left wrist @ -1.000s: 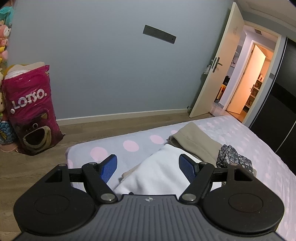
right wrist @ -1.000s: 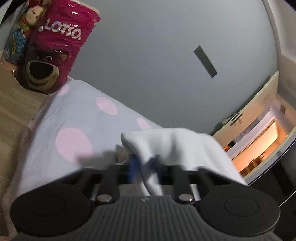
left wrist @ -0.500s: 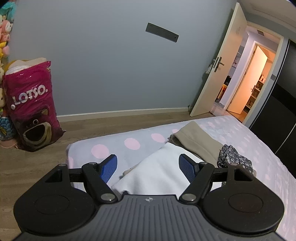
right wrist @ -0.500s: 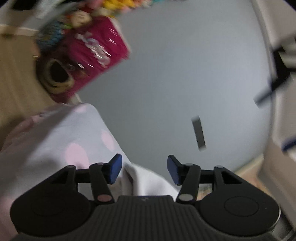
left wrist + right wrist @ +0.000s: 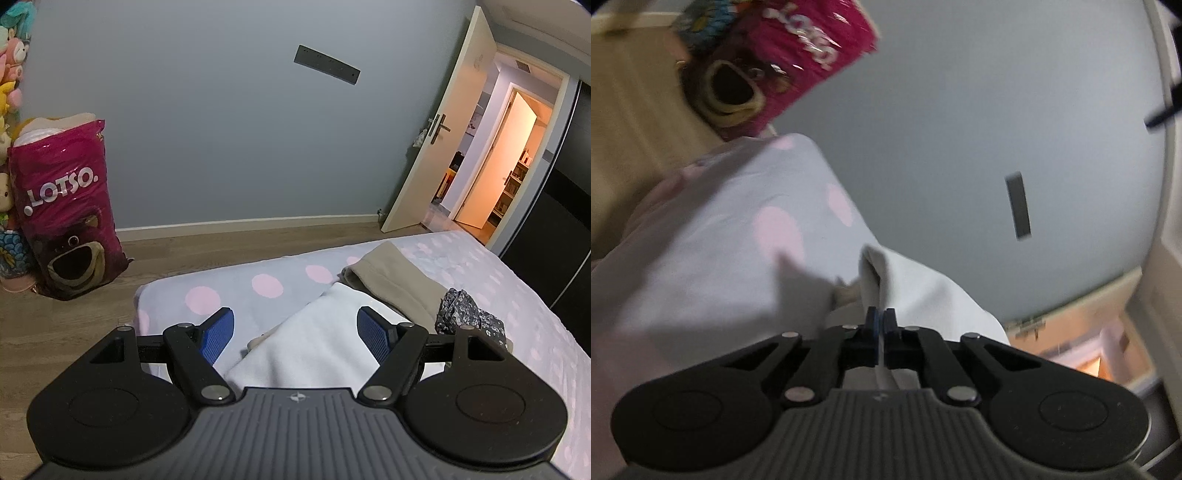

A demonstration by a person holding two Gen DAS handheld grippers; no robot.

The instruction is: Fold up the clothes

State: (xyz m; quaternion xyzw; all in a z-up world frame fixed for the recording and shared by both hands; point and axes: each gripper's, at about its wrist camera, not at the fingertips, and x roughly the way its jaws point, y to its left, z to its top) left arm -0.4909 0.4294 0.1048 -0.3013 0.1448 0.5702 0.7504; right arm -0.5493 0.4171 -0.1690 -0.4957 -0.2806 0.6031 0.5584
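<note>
A folded white garment (image 5: pixel 314 343) lies on the polka-dot bed (image 5: pixel 229 295), just ahead of my left gripper (image 5: pixel 296 330), which hangs open above it with nothing between its blue pads. Beside the white garment rest a folded beige garment (image 5: pixel 395 284) and a small dark floral piece (image 5: pixel 465 317). In the right wrist view my right gripper (image 5: pixel 880 320) is shut on an edge of the white garment (image 5: pixel 923 291), and a fold of cloth rises just ahead of the fingertips. That view is tilted and blurred.
A pink LOTSO bag (image 5: pixel 66 206) and plush toys (image 5: pixel 11 74) stand on the wooden floor (image 5: pixel 74 317) at the left wall. An open door (image 5: pixel 436 140) leads to a lit hallway at the right. A dark wardrobe (image 5: pixel 554 221) borders the bed's right side.
My right gripper was shut on the white cloth, opened half a second ago, and has shut on its edge again while swinging round. The left gripper stays open and has barely shifted.
</note>
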